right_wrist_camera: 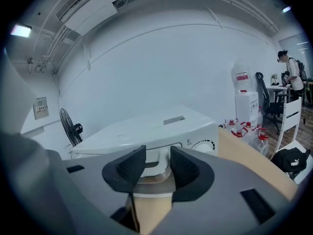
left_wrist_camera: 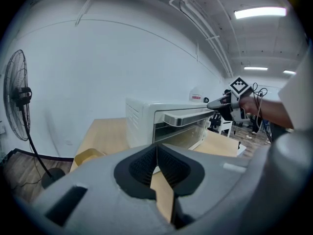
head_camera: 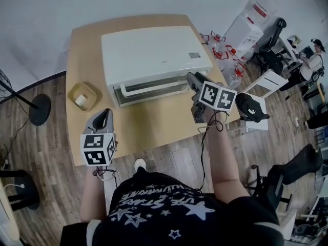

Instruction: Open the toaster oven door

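Observation:
A white toaster oven (head_camera: 154,50) stands on the wooden table (head_camera: 148,127) with its glass door toward me and a silver handle (head_camera: 154,87) along the door's top edge. My right gripper (head_camera: 193,78) is at the handle's right end. In the right gripper view its jaws (right_wrist_camera: 157,155) stand a little apart, with the handle (right_wrist_camera: 152,182) showing in the gap; the pads do not clearly press on it. The left gripper (head_camera: 105,114) hovers over the table's front left, shut and empty (left_wrist_camera: 156,148). From there I see the oven (left_wrist_camera: 142,116) and the right gripper (left_wrist_camera: 215,104) at the handle (left_wrist_camera: 188,117).
A small yellow tray (head_camera: 83,96) holding a white item sits left of the oven. Red-capped water bottles (head_camera: 225,53) and a water dispenser (head_camera: 248,27) stand past the table's right side. A white chair with a black bag (head_camera: 251,109) is at the right, a fan base (head_camera: 40,109) at the left.

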### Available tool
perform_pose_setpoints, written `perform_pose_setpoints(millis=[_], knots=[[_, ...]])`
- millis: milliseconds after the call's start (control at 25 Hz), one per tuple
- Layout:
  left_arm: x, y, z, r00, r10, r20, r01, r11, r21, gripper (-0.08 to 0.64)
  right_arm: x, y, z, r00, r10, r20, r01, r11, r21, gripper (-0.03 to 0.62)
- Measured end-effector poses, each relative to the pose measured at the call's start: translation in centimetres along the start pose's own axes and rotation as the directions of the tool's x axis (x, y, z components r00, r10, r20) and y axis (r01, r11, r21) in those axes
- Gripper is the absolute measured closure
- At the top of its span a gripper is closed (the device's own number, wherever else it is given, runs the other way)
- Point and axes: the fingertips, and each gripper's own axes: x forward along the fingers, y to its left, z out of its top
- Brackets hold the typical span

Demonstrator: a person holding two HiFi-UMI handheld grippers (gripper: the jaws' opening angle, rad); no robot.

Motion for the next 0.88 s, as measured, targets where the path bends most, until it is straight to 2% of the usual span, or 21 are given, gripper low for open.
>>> perform_pose_setpoints(millis=[240,600,880], knots=[[0.9,0.2,-0.1,1.0,-0.014,-0.008,0.014,1.0,0.0,0.538,1.2,-0.5,-0.5,0.999,-0.033,-0.038,0.032,0.999,-0.022,0.468],[1.3,-0.7,0.2,0.999,-0.036,-0.007,0.036,0.999,0.003,0.538,0.8,-0.5,-0.7,0.998,-0.06,-0.025,0.059,0.997,-0.049,0.474],[-0.2,-1.1,-0.4,1.0,-0.026,-0.012,0.026,1.0,0.007,0.538,-1.7,0.0,-2.5,0.997,-0.069,-0.035,0.065,0.993,-0.101,0.476]])
